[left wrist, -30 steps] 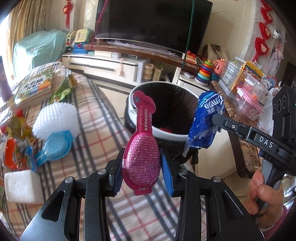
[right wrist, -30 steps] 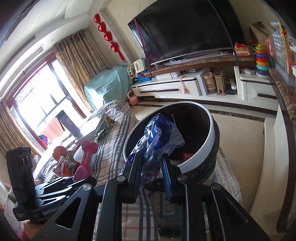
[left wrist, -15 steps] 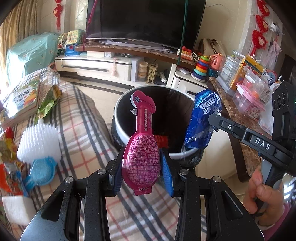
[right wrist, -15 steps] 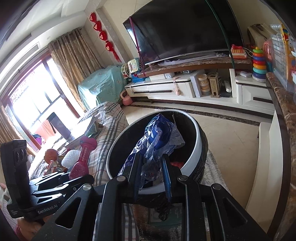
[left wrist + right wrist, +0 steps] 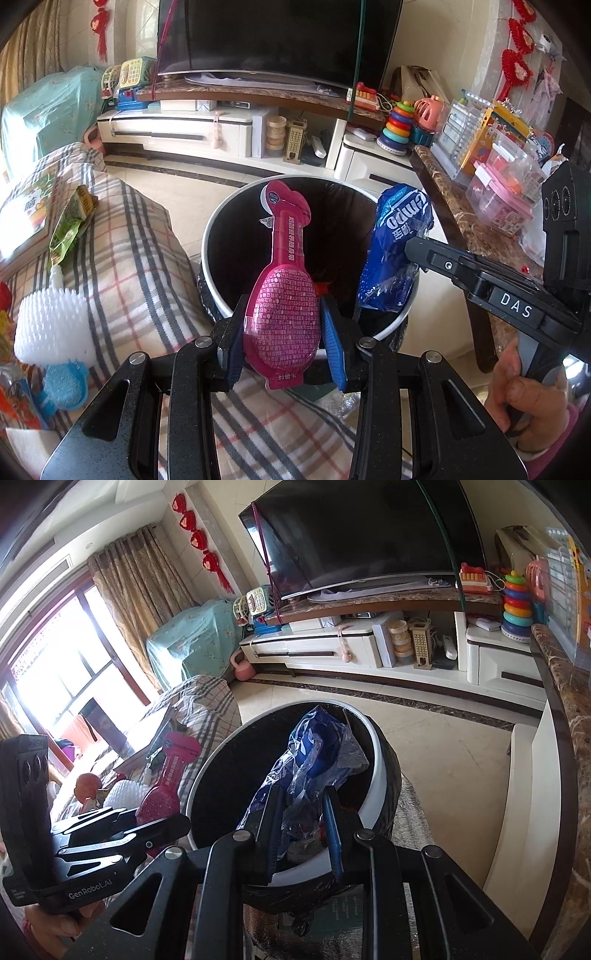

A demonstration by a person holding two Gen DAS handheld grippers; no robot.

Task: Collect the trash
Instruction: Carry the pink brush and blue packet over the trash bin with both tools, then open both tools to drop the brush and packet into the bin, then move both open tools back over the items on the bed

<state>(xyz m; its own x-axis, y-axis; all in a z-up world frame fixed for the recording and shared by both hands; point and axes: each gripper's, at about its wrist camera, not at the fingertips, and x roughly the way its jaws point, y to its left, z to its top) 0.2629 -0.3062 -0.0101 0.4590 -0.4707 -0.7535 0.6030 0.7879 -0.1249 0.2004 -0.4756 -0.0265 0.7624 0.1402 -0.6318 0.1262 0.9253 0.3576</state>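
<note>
My left gripper is shut on a pink paddle-shaped plastic package, held upright over the near rim of a round bin with a white rim and black liner. My right gripper is shut on a crumpled blue plastic wrapper, held over the same bin. The blue wrapper also shows in the left wrist view, above the bin's right rim. The pink package and left gripper show at the left of the right wrist view.
A plaid-covered surface lies left of the bin with a white bristly brush, a green packet and a book. A marble-topped counter with plastic boxes stands right. A TV stand is behind.
Both grippers have moved forward towards the bin with their loads. The bin now sits closer and more centred under the pink package and blue wrapper.
</note>
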